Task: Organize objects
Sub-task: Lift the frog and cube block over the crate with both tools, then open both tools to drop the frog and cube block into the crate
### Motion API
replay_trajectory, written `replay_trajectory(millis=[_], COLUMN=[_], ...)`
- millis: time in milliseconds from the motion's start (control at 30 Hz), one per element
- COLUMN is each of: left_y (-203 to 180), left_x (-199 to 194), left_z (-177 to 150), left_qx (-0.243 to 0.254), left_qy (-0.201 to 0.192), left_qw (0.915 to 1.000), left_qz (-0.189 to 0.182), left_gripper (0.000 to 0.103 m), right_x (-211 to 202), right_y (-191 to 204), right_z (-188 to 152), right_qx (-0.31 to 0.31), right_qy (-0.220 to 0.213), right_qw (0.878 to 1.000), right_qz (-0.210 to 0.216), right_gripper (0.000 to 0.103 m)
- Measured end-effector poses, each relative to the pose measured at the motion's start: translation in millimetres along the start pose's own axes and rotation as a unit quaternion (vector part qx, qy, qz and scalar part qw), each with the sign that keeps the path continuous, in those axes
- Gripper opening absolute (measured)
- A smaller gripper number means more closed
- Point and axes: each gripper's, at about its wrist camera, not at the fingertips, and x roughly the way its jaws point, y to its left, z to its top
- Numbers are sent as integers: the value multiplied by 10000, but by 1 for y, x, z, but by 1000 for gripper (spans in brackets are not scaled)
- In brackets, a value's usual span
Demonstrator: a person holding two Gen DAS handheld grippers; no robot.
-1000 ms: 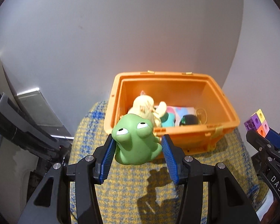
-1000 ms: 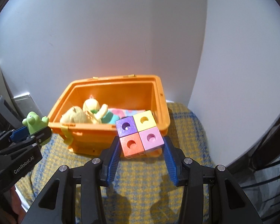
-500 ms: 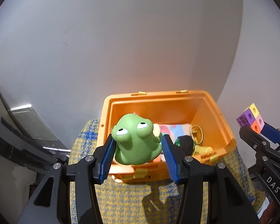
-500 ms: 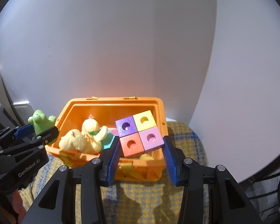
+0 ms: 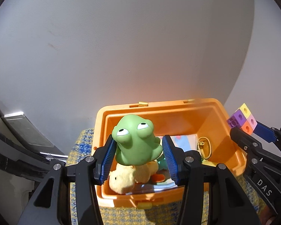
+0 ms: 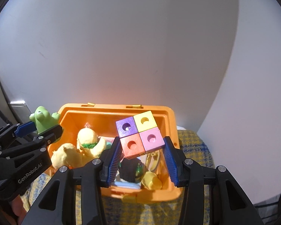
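My left gripper point(image 5: 138, 155) is shut on a green rubber frog toy point(image 5: 136, 142), held above the left half of an orange plastic bin point(image 5: 211, 105). My right gripper point(image 6: 142, 153) is shut on a block of four joined cubes point(image 6: 140, 135) coloured purple, yellow, orange and pink, held over the right half of the same orange bin point(image 6: 170, 123). Each gripper also shows in the other's view: the right gripper point(image 5: 252, 131) with the cube block point(image 5: 242, 120) at the right edge, the left gripper point(image 6: 37, 129) with the frog toy point(image 6: 43, 120) at the left.
Inside the bin lie yellow plush toys point(image 6: 84, 146), a dark round toy point(image 6: 131, 168), a yellow piece point(image 6: 151, 181) and patterned cloth point(image 5: 183, 140). The bin stands on a yellow-and-blue woven cloth point(image 6: 196, 146) in a corner of white walls point(image 6: 121, 46). A dark-framed object point(image 5: 24, 131) stands left.
Both grippers have moved forward toward the wall with their toys. The bin has come closer and lower in both views, and the toys now hang over its inside.
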Motion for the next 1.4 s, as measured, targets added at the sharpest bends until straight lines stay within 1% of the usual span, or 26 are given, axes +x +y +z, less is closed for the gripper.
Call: replay_trajectory(millis=[167,400,433,467,500,533,567,600,633,667,833,1000,1400], left_y=[1,0,-1,-1,0,-1,0,2,1,4,7,8,4], left_x=[23,38,39,39,39,36,35,34,32,27,18,-2,-39], left_z=[3,5,5,5,4,4,4,2,2,-1,-4,-13,-35], left_qx=[-62,-58,-68,-78,-90,-91,-81,-74,-74,-82,-121,-124,-114], left_qy=[159,273,289,293,273,217,202,195,191,180,156,111,60], left_qw=[9998,9996,9995,9995,9995,9996,9995,9995,9995,9994,9993,9993,9994], left_qz=[-34,9,57,91,125,184,220,239,260,275,317,331,312], left_gripper=[50,50,55,64,68,72,75,77,82,85,85,85,85], right_x=[22,40,42,42,42,42,41,42,41,40,34,13,-23], right_y=[3,4,4,3,3,3,3,2,4,4,0,-11,-7], right_z=[5,7,7,7,7,7,7,8,8,7,6,-10,-31], right_qx=[-57,-50,-38,-24,-22,-20,-21,-22,-23,-19,40,102,146], right_qy=[161,327,339,325,321,316,308,296,277,259,260,233,167], right_qw=[9999,9994,9994,9995,9995,9995,9995,9995,9996,9996,9995,9995,9996], right_qz=[23,88,86,53,30,-5,-61,-92,-111,-119,-152,-168,-158], right_gripper=[45,45,45,45,46,50,59,64,70,70,71,71,71])
